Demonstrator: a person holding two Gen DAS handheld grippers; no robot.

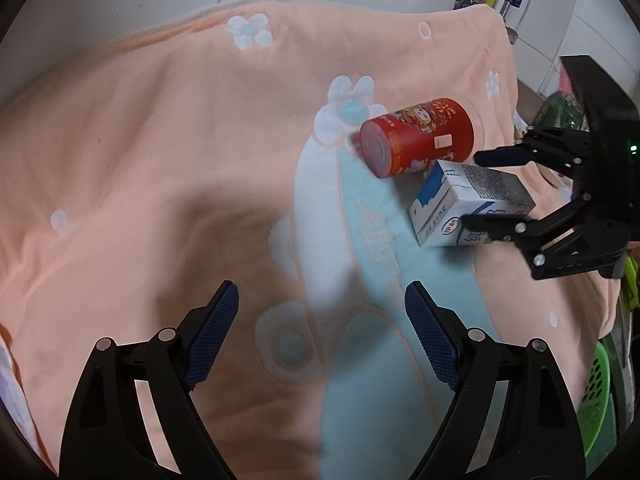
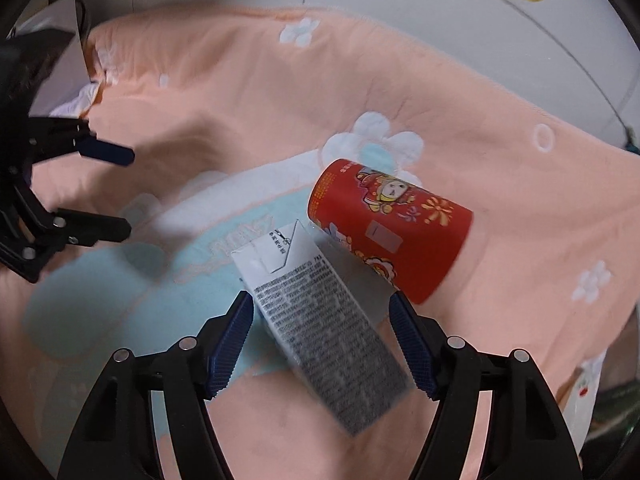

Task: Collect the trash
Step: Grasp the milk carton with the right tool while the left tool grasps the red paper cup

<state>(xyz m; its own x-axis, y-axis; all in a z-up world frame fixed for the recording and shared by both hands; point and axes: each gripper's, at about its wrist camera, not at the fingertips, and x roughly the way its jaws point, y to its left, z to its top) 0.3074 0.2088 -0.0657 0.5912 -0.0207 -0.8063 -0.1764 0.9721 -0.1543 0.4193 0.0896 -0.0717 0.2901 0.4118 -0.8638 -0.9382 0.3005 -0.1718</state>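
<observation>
Milk carton (image 2: 320, 320) lies flat on the peach towel (image 2: 240, 80), touching the red can (image 2: 392, 232), between the fingers of the right claw (image 2: 322, 340), which is spread and not yet pinching; closure should be square across the narrow faces, can left undisturbed. Left claw (image 1: 320, 336) hangs spread, empty

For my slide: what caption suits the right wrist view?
Right hand-held gripper straddling a milk carton beside a red can.
</observation>
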